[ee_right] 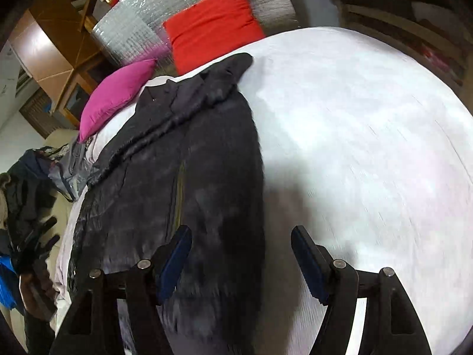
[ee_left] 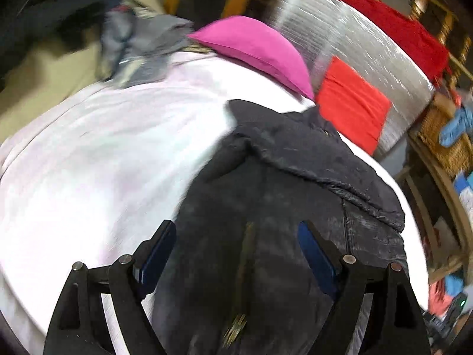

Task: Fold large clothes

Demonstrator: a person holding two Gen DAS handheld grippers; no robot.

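Two grippers' jaws released above dark jacket (ee_left: 280, 177) on white bed (ee_left: 103, 162)

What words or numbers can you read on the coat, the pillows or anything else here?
None: no readable text shows in either view.
Dark coat: no label or brand visible, only a zipper.
Pink pillow and red pillow: plain, no print.
White bedsheet: plain.
Silver padded headboard: only a quilted pattern.
Cluttered shelves at the edge: too blurred to tell if anything is written there.
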